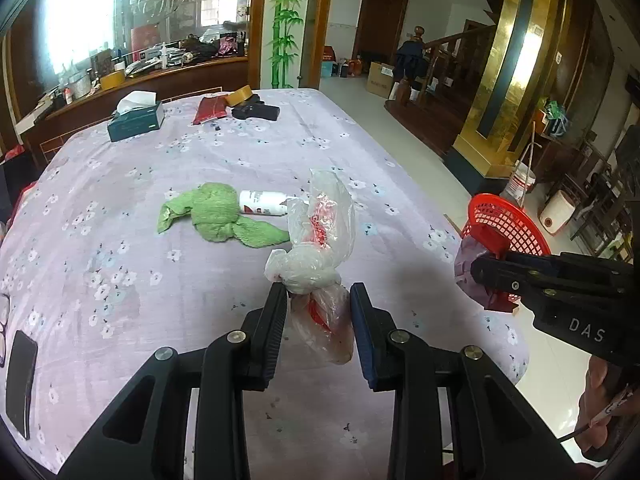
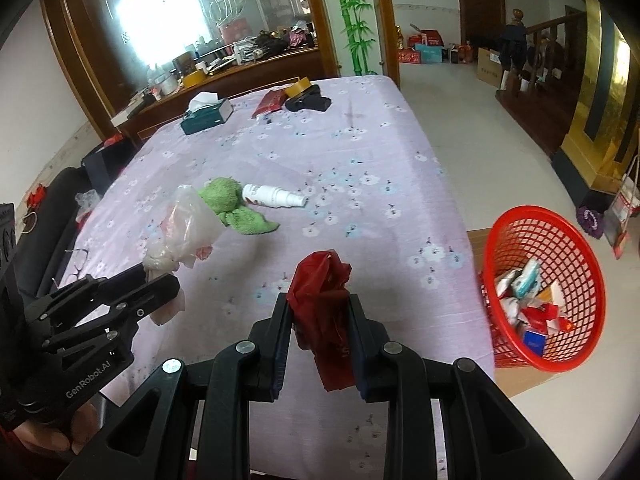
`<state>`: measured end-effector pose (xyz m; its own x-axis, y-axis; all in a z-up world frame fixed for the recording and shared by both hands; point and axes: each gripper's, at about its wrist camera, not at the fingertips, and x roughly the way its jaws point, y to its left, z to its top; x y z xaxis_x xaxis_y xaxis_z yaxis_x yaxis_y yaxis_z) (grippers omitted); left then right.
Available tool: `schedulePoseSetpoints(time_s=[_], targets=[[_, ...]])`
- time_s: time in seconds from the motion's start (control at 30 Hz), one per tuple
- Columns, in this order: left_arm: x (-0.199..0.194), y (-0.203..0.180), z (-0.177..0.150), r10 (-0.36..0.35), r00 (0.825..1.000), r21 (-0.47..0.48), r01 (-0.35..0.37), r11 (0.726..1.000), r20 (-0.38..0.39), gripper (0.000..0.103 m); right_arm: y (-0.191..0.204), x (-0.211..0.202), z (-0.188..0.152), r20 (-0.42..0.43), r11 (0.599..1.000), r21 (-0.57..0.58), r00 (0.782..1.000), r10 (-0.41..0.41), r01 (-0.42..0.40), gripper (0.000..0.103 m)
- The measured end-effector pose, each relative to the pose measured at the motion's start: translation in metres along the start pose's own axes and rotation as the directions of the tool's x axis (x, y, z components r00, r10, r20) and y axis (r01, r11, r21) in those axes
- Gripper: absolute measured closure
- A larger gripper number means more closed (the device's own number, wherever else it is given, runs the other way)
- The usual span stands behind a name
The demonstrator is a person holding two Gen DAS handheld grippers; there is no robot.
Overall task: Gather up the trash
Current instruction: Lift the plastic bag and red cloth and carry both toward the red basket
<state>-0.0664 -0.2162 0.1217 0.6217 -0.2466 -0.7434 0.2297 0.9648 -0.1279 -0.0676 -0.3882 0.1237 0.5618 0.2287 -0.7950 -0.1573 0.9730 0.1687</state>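
My left gripper (image 1: 319, 294) is shut on a knotted clear plastic bag (image 1: 320, 240) with red bits inside, held above the lilac flowered tablecloth (image 1: 200, 152). It also shows at the left of the right wrist view (image 2: 160, 280), with the bag (image 2: 184, 228) rising from it. My right gripper (image 2: 320, 304) is shut on a crumpled red plastic bag (image 2: 326, 304) over the table's near edge. In the left wrist view it (image 1: 476, 270) is at the right, in front of the red mesh basket (image 1: 508, 228). The basket (image 2: 568, 240) stands right of the table and holds several scraps.
A green cloth (image 1: 218, 214) and a white spray bottle (image 1: 262, 202) lie mid-table. A tissue box (image 1: 136, 120), a red packet (image 1: 210, 108), a tape roll (image 1: 239, 95) and a black item (image 1: 256, 111) sit at the far end. A phone (image 1: 20, 380) lies near left.
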Motion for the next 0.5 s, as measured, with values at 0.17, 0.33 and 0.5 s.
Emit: schedulePoseSetpoints(time_s=[0.17,0.33,0.5], targets=[[0.0032,-0.0041,0.0008,-0.007,1.0,0.006,0.007,1.0,-0.003,0.072,-0.0034,-0.0004,-0.0014,0.005,0.998,-0.019,0.998,-0.057,0.057,0.074],[0.0045,-0.0054,0.0011,-0.008,1.0,0.005,0.008,1.0,-0.004,0.072,-0.0048,-0.0001,-0.0024,0.011,0.994,-0.043,0.995,-0.102,0.103,0.074],[0.0063,-0.006,0.0016,-0.008,1.0,0.006,0.008,1.0,-0.007,0.072,-0.0054,0.0013,-0.0021,0.009,0.992,-0.05,0.994,-0.112,0.113,0.074]])
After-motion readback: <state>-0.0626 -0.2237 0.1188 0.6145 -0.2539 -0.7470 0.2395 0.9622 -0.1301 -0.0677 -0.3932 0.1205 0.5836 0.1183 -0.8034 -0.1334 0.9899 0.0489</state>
